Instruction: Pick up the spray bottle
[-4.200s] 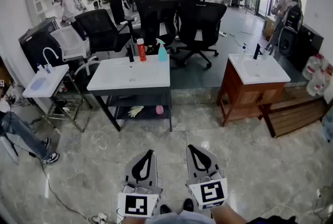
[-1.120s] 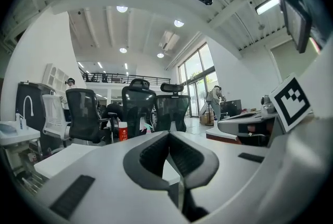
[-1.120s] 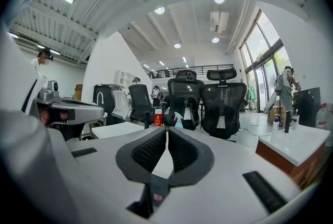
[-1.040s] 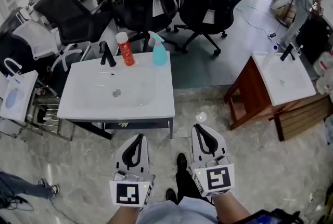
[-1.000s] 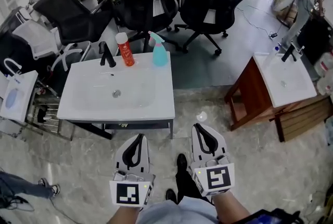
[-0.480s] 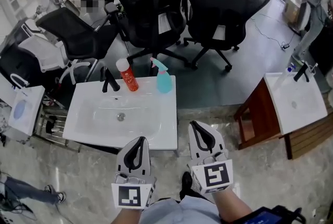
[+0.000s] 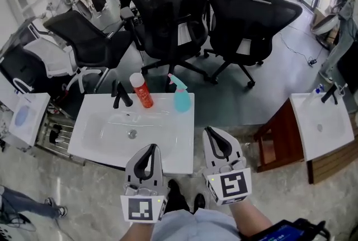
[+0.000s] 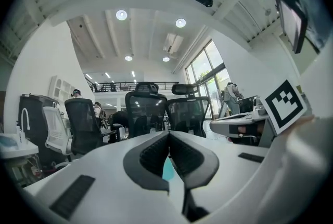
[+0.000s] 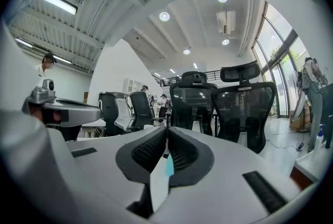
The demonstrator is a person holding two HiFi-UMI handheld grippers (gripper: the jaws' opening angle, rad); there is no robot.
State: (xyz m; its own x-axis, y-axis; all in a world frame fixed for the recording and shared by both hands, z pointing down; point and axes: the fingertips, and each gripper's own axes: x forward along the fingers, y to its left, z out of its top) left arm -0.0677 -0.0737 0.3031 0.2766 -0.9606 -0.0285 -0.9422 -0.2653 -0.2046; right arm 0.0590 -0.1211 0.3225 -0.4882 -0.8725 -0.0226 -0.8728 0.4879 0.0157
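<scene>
The teal spray bottle (image 7: pixel 182 97) stands upright at the back edge of the white sink table (image 7: pixel 179 145), right of a red bottle (image 7: pixel 141 90) and a black faucet (image 7: pixel 120 94). My left gripper (image 7: pixel 152 147) is shut and empty, its tips over the table's near edge. To its right, my right gripper (image 7: pixel 208 130) is also shut and empty, just off the table's right side, short of the bottle. A teal sliver of the spray bottle (image 8: pixel 166 170) shows below the closed jaws in the left gripper view, and the same spray bottle (image 9: pixel 169 166) in the right gripper view.
Black office chairs (image 7: pixel 173 10) crowd behind the table. A wooden cabinet with a white basin (image 7: pixel 321 122) stands to the right. A small white sink stand (image 7: pixel 25 114) is at the left. People stand far back at the left.
Both grippers have advanced toward the sink table, which now lies nearer and lower in the head view. The jaws stay shut. The bottles have not moved.
</scene>
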